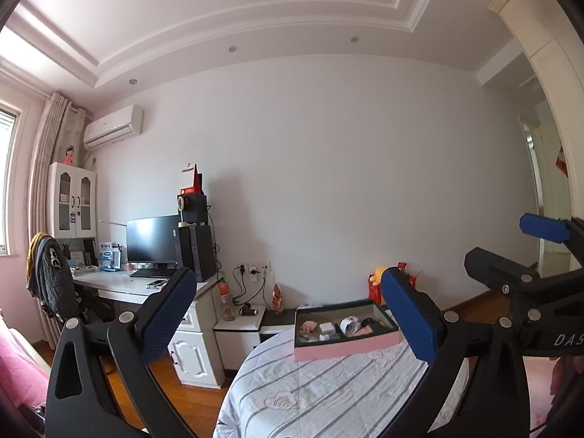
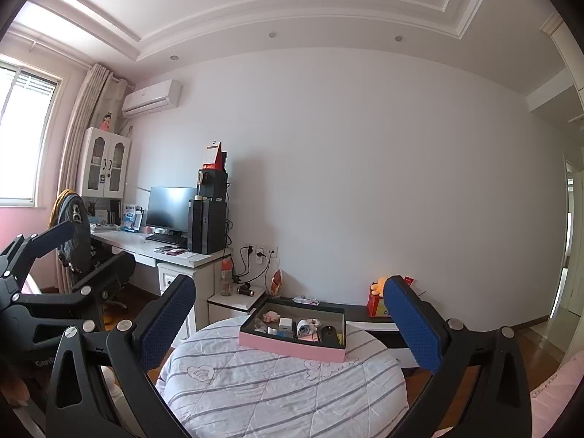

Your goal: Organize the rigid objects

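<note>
Left wrist view: the left tongs point level across the room, jaws spread wide and empty. Between them, at about two o'clock of centre, one pink box with a dark lining sits on a round striped quilt. Its compartments hold several small items, among them a white plug and a white cup. The right tongs show at three o'clock, also spread.

Right wrist view: the right tongs, released and empty, frame the same box at six o'clock of centre. One desk with one monitor stands at nine o'clock.
</note>
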